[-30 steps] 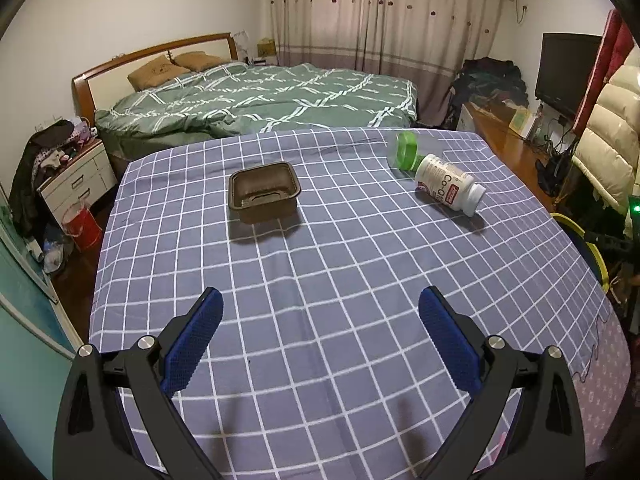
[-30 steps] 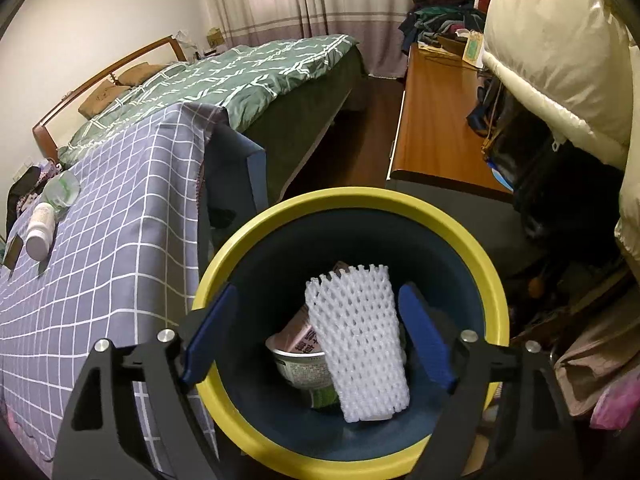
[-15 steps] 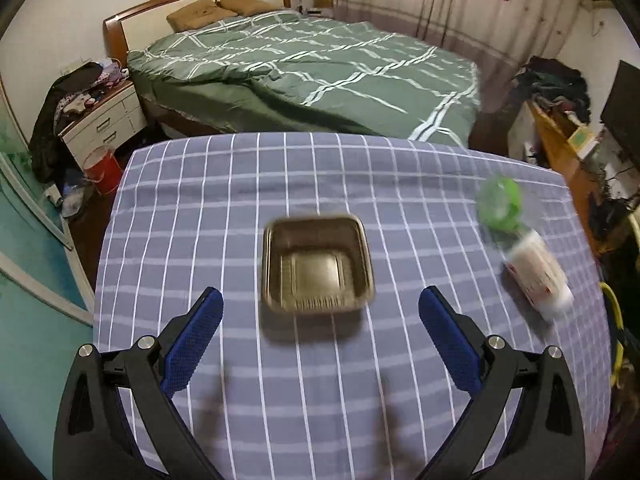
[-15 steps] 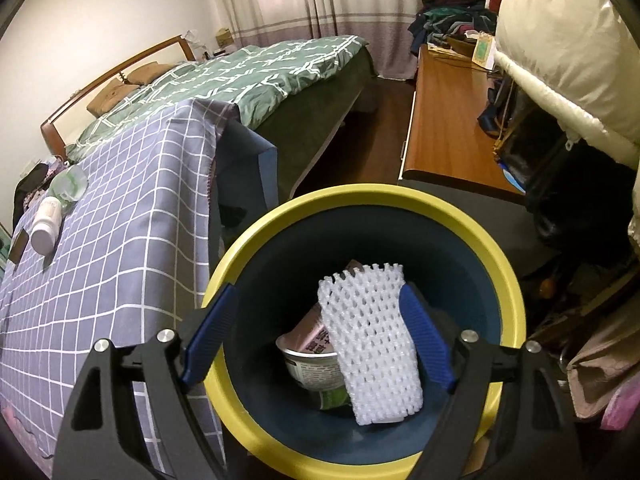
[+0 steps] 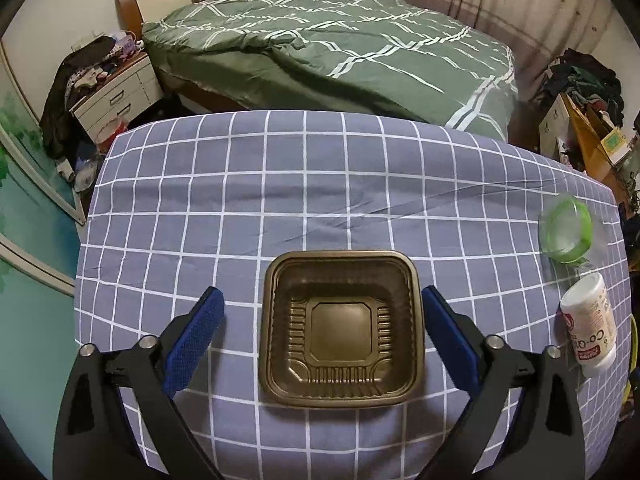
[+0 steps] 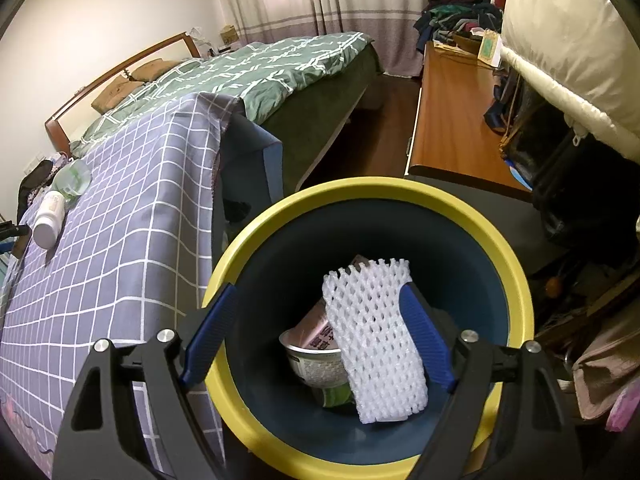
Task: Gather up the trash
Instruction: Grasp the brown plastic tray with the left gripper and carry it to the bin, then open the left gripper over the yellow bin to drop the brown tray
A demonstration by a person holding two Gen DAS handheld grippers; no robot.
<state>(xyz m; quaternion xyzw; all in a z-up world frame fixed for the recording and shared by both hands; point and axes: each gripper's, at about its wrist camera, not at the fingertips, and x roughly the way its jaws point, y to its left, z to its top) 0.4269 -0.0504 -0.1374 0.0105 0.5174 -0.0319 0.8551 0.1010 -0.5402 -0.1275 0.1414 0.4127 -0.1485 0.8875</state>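
Left hand-held gripper (image 5: 322, 308) jaws closing around brown plastic tray (image 5: 341, 328) on checked cloth (image 5: 240, 208); pads not yet touching.

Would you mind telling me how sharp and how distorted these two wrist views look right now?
Left wrist view: sharp, the brown tray crisp, though fisheye bows the checked tablecloth lines and darkens the corners. Right wrist view: also sharp, the white foam net clear, the yellow-rimmed bin stretched by the lens.
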